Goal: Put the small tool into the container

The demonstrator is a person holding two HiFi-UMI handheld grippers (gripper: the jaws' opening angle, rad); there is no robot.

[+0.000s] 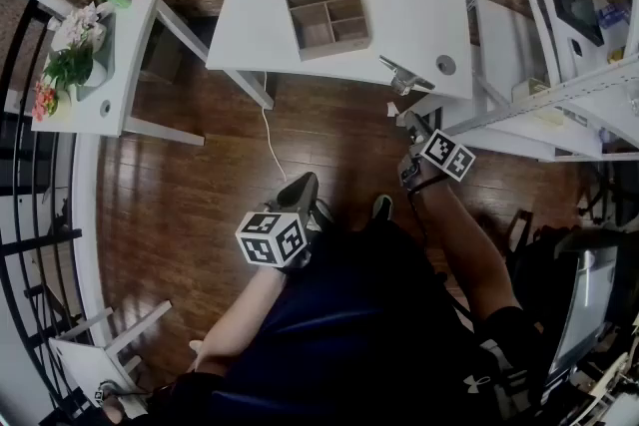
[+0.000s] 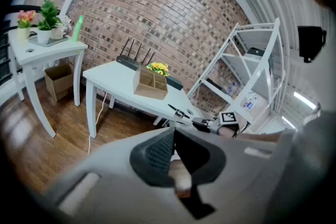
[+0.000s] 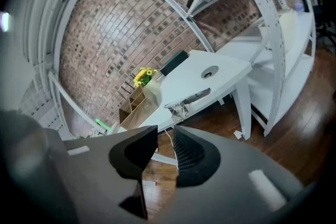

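Low in front hang two grippers; small tool (image 1: 402, 75) lies at the table (image 1: 250, 25) edge, outside the container (image 1: 327, 18).
Left gripper (image 1: 300, 187) has its jaw tips together with nothing in them. Beyond it the wooden container sits mid-table, compartments up. Right of that, the tool rests near the front edge, long axis roughly along it. It is slim, grey and dark, and too small to name. Right gripper (image 1: 412, 125) is the nearer one, pointing toward it but still apart, jaws parted and empty.

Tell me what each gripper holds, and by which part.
Nothing. The right gripper is open and empty; the left gripper is shut on nothing. The small metal tool lies on the white table.
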